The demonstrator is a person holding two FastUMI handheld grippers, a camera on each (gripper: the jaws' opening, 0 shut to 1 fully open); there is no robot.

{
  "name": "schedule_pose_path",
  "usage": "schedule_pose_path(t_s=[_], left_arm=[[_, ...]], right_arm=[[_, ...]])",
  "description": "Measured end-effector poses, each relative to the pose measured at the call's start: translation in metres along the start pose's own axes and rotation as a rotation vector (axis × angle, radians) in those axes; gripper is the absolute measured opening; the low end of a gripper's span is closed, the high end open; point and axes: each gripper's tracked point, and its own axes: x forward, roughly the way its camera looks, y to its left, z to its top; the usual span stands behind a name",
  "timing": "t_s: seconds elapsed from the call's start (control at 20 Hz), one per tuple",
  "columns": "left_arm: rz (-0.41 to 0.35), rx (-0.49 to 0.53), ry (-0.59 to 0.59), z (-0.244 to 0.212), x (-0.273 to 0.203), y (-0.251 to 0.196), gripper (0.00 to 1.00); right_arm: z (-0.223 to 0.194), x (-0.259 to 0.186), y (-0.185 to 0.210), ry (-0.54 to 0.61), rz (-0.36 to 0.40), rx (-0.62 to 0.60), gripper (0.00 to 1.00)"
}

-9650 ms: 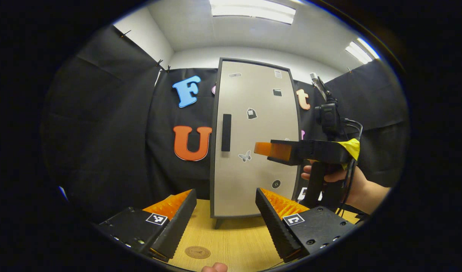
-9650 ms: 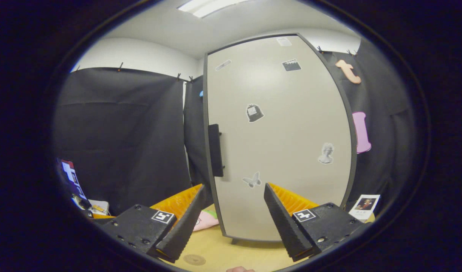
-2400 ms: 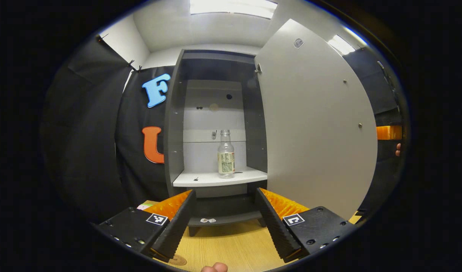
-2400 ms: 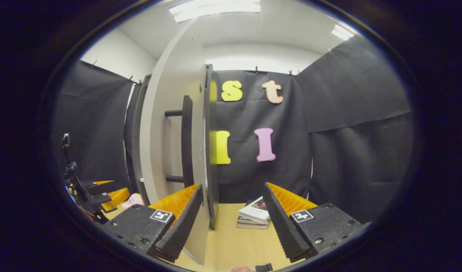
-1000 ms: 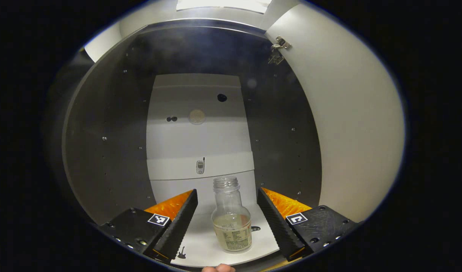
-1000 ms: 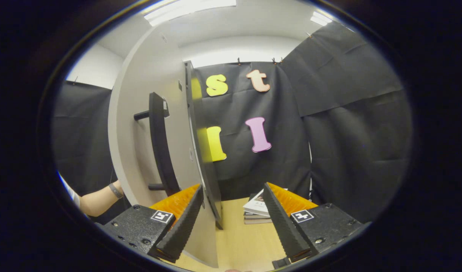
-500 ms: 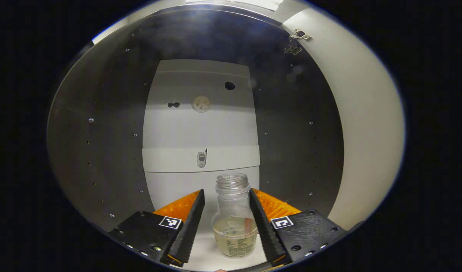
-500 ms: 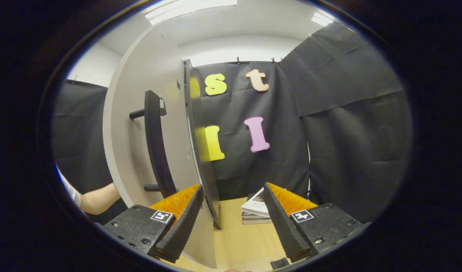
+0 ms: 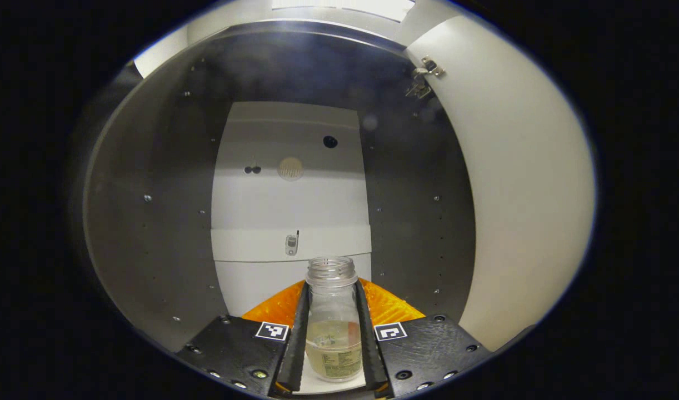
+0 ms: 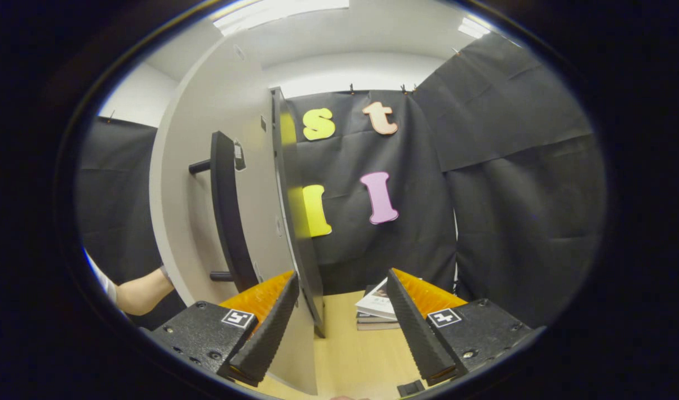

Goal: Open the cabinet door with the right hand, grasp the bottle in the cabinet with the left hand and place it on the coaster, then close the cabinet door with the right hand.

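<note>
Left claw (image 9: 332, 333) level inside cabinet (image 9: 150, 222), seemingly clamping bottle (image 9: 333, 328).

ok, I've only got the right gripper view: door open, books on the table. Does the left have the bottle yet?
Observer: Yes. The left gripper is shut on the bottle, both fingers against its sides.
Operator: Cap on?
Observer: No cap; the mouth is open, with pale liquid low inside.
Operator: Out of the cabinet?
Observer: No, cabinet walls surround it and the shelf shows just under its base.
</note>
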Motion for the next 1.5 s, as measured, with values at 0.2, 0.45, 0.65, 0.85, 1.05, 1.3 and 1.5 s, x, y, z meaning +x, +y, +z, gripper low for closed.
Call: schedule_pose_path(t_s=[0.2,0.45,0.65,0.85,1.05,1.3,1.5], left_arm=[[0.002,0.045,-0.077,0.03,-0.062,0.007,0.41],[0.089,0.083,-0.093,0.024,-0.152,0.048,0.41],[0.241,0.085,-0.118,-0.014,-0.23,0.084,0.41],[0.368,0.009,-0.007,-0.105,-0.294,0.093,0.41],[0.474,-0.022,0.031,-0.165,-0.338,0.108,0.41],[0.491,-0.032,0.082,-0.221,-0.354,0.112,0.41],[0.576,0.015,0.086,-0.247,-0.371,0.124,0.41]], right_arm=[[0.0,0.001,-0.001,-0.001,0.002,-0.015,0.97],[0.002,0.001,-0.002,-0.004,-0.003,-0.041,0.97],[0.014,-0.007,-0.001,-0.052,-0.022,-0.05,0.97],[0.021,-0.012,0.0,-0.065,-0.055,-0.105,0.98],[0.024,-0.015,-0.001,-0.067,-0.108,-0.144,0.98],[0.028,-0.019,0.001,-0.064,-0.136,-0.115,0.98],[0.029,-0.02,0.0,-0.059,-0.15,-0.124,0.96]])
